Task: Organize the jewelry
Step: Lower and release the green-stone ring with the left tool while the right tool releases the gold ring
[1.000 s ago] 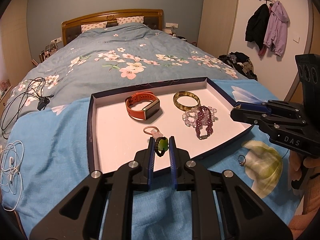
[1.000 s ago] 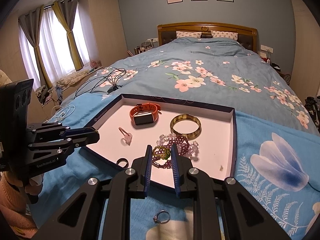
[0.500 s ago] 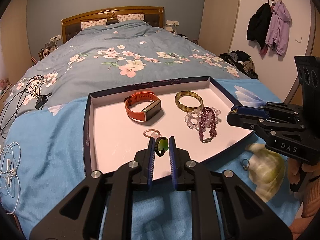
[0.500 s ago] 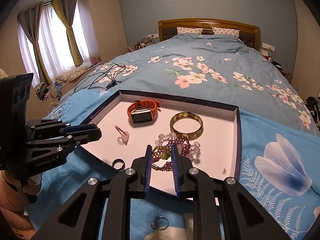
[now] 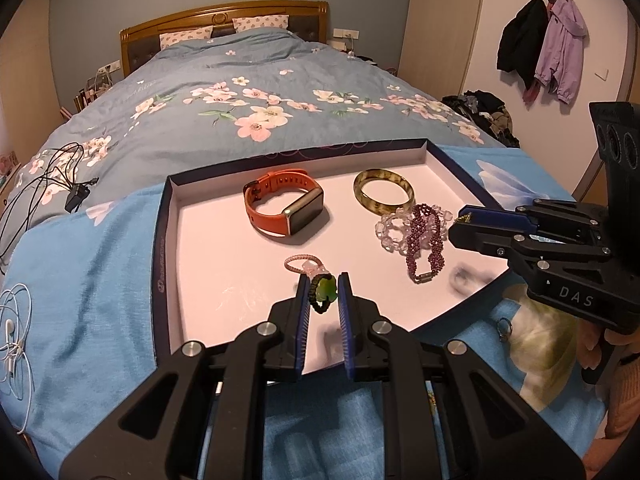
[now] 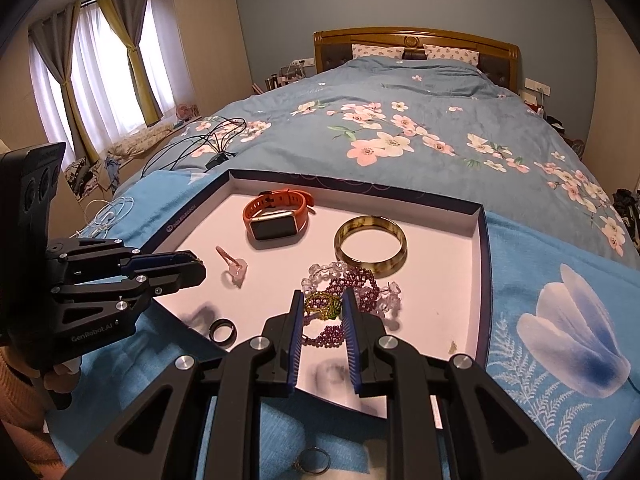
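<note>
A shallow tray (image 5: 162,240) with a dark blue rim (image 6: 482,280) lies on the bed. In it are an orange smartwatch (image 5: 284,208), an amber bangle (image 5: 383,192), clear and purple bead bracelets (image 5: 424,236), a pink loop charm (image 5: 304,264) and a black ring (image 6: 224,330) by the near rim. My left gripper (image 5: 324,296) is shut on a green stone on a dark cord (image 5: 325,291), over the tray's near part. Above the bead bracelets (image 6: 360,284), my right gripper (image 6: 323,308) is shut on a small gold-green beaded piece (image 6: 320,305).
A silver ring (image 6: 314,460) lies on the blue blanket outside the tray, also seen as the ring (image 5: 505,327). Black cables (image 5: 44,188) and white earphones (image 5: 12,340) lie on the bed to the left. Coats (image 5: 540,48) hang on the right wall.
Both grippers have come slightly forward and down toward the tray, each still shut on its piece. The jewelry in the tray has not moved.
</note>
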A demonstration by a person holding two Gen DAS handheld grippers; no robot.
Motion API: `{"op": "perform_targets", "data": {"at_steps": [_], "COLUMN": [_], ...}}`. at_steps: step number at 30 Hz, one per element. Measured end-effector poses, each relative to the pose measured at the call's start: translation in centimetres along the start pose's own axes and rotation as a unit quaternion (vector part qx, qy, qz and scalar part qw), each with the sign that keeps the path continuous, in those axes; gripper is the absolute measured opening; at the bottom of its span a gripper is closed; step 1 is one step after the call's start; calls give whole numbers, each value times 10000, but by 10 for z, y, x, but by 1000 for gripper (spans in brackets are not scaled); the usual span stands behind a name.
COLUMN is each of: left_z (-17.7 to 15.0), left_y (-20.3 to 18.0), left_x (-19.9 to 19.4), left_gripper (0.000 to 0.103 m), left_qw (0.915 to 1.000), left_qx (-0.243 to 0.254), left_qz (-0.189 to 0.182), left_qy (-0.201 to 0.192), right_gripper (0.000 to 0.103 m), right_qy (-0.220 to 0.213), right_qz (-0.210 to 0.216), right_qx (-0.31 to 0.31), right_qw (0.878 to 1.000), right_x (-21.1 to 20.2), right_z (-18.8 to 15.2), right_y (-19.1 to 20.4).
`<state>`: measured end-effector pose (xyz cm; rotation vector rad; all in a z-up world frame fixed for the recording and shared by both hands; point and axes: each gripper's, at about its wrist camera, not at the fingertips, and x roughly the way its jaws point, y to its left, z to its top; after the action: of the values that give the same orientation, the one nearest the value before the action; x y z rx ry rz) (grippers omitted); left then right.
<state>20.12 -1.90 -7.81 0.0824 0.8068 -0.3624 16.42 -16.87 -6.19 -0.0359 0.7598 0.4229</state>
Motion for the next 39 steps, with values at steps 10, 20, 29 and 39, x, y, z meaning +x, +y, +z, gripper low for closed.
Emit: {"op": "perform_targets", "data": {"at_steps": [10,20,29,39], "left_z": [3,12,17,19], "left_y": [1,3,9,9], "left_x": [16,35,43,22], "left_gripper": [14,14,14,30], "left_qw": [9998,9994,9992,9998], "left_qx": [4,-57,-187,-186], "left_qz": [-11,27,49,30], "left_qy": [186,338,358,-2], "right_gripper": [18,19,20,23], "right_qy": [163,300,359,296], "right_qz": [10,-46,-114,-136], "right_qx": [-8,11,18,92], "right_qw": [9999,9995,9993,9994], "right_x": [13,27,33,30], "right_z": [0,2,1,1], "right_y": [-1,-3,-4,-7]}}
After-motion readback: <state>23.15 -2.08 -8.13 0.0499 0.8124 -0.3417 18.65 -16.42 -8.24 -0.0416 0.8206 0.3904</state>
